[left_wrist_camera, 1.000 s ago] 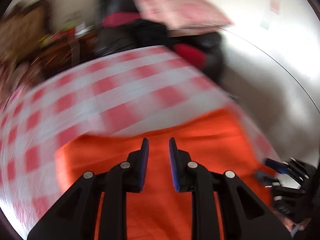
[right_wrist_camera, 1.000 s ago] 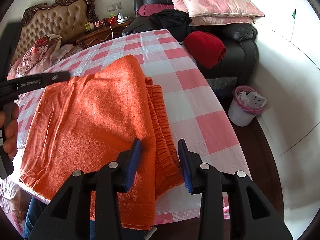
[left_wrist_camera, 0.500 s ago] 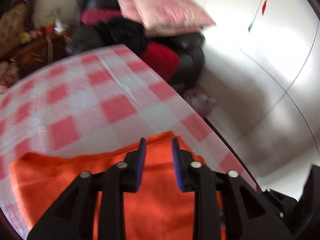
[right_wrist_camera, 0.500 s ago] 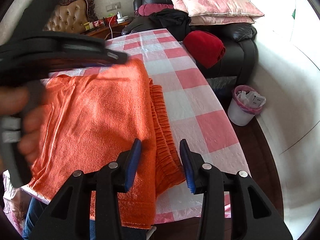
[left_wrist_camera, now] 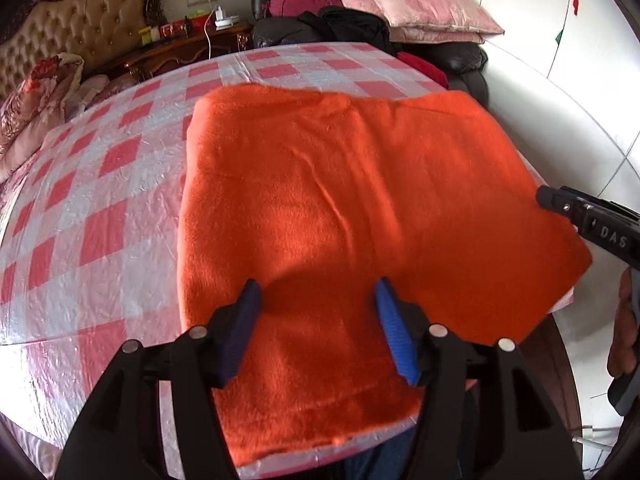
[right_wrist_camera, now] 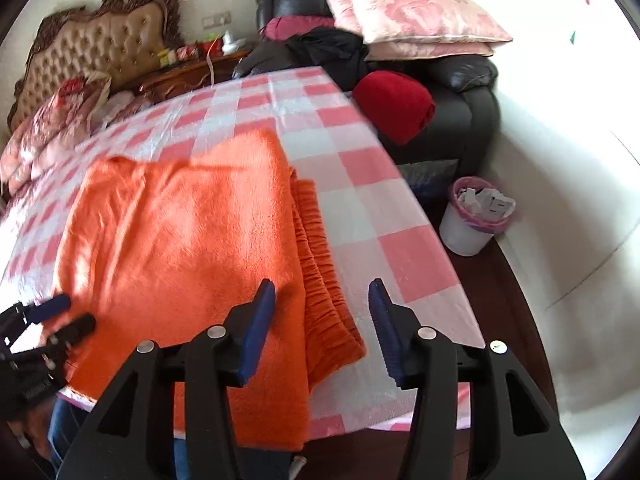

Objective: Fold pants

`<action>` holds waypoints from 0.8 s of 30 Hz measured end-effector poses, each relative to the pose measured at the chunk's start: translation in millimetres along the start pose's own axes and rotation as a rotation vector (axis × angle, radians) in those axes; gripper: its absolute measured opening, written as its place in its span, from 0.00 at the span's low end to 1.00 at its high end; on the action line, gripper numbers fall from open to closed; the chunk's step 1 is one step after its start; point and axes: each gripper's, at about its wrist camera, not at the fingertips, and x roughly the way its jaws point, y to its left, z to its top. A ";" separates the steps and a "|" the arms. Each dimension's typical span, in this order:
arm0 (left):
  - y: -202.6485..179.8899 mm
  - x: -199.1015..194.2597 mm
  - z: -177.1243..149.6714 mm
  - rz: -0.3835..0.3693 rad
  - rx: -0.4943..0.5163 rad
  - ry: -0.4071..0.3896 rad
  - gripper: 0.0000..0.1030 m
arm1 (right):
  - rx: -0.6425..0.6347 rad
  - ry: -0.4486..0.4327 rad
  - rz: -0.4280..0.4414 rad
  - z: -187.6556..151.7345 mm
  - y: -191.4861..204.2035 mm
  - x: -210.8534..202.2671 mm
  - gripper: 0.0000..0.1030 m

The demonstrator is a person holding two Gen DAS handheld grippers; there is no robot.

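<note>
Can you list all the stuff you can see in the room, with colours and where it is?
pants: one, orange, folded on the table's near end
tablecloth: one, pink and white checks, covering the table
pillows: two, pink flowered, on the black sofa
red bundle: one, on the sofa
bin: one, white with pink liner, on the floor
headboard: one, tan tufted, far left
left tool: one, black with blue pads, opening over the pants
right tool: one, same colours, opening above the pants' ribbed edge
</note>
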 end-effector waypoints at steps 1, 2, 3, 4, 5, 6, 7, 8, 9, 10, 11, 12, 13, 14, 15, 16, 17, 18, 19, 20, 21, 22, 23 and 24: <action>1.4 -4.6 -0.4 -0.008 -0.006 -0.012 0.58 | -0.003 -0.022 -0.004 -0.1 2.3 -8.1 0.47; 1.2 -9.5 -1.8 -0.005 -0.005 -0.024 0.58 | -0.016 -0.045 -0.005 -0.9 6.7 -17.0 0.47; 1.5 -12.6 -2.4 0.005 -0.002 -0.033 0.59 | -0.040 -0.067 -0.004 -1.7 13.4 -25.9 0.47; 2.5 -13.8 -3.3 0.013 -0.004 -0.037 0.60 | -0.061 -0.081 0.002 -2.9 20.6 -32.6 0.47; 4.3 -15.4 -5.5 0.019 -0.013 -0.035 0.60 | -0.074 -0.084 0.010 -3.7 25.5 -35.5 0.47; 4.3 -15.1 -5.3 0.021 -0.023 -0.031 0.62 | -0.094 -0.080 0.019 -6.0 32.9 -36.6 0.47; 4.8 -16.6 -7.7 0.023 -0.036 -0.024 0.65 | -0.111 -0.073 0.015 -8.6 38.8 -35.2 0.47; 6.6 -15.8 -10.5 0.019 -0.046 -0.010 0.66 | -0.124 -0.062 0.009 -10.9 42.9 -32.0 0.47; 8.5 -14.5 -12.8 0.006 -0.053 0.001 0.67 | -0.130 -0.037 0.005 -14.2 46.3 -26.0 0.47; 10.3 -13.1 -14.8 -0.008 -0.058 0.008 0.68 | -0.129 -0.010 0.003 -17.2 47.4 -19.4 0.47; 11.9 -12.7 -16.8 -0.025 -0.065 0.018 0.68 | -0.132 0.017 -0.005 -20.2 47.9 -13.0 0.47; 13.9 -12.0 -17.7 -0.033 -0.067 0.023 0.68 | -0.140 0.035 -0.021 -23.6 48.8 -6.8 0.47; 14.8 -14.0 -18.2 -0.035 -0.067 0.023 0.68 | -0.155 0.021 -0.030 -26.2 50.0 -6.6 0.47; 15.3 -18.4 -18.4 -0.032 -0.060 0.018 0.68 | -0.163 0.019 -0.034 -26.5 50.8 -6.2 0.47; 14.5 -20.9 -19.6 -0.032 -0.055 0.015 0.68 | -0.175 0.021 -0.045 -27.2 52.5 -7.1 0.47; 15.4 -26.0 -19.8 -0.033 -0.053 0.009 0.68 | -0.177 0.023 -0.051 -27.4 53.2 -7.8 0.47; 15.9 -30.0 -20.7 -0.033 -0.058 0.003 0.68 | -0.172 0.027 -0.056 -27.3 53.4 -9.7 0.47; 16.8 -34.8 -21.0 -0.036 -0.063 -0.004 0.68 | -0.165 0.029 -0.057 -27.4 53.1 -11.7 0.47; 17.7 -41.6 -21.7 -0.046 -0.066 -0.013 0.68 | -0.157 0.031 -0.058 -27.5 52.9 -15.5 0.47; 17.9 -46.4 -22.2 -0.050 -0.067 -0.020 0.68 | -0.153 0.032 -0.060 -28.2 52.8 -19.2 0.47; 17.7 -52.7 -22.9 -0.047 -0.068 -0.029 0.68 | -0.150 0.034 -0.064 -29.2 53.4 -23.5 0.47; 17.1 -57.5 -23.2 -0.044 -0.069 -0.036 0.68 | -0.148 0.034 -0.067 -29.9 53.6 -27.0 0.47; 16.5 -64.3 -24.0 -0.042 -0.069 -0.045 0.68 | -0.145 0.033 -0.072 -31.4 54.4 -31.5 0.47; 16.2 -69.3 -24.6 -0.038 -0.069 -0.050 0.68 | -0.143 0.031 -0.078 -32.9 55.0 -37.3 0.47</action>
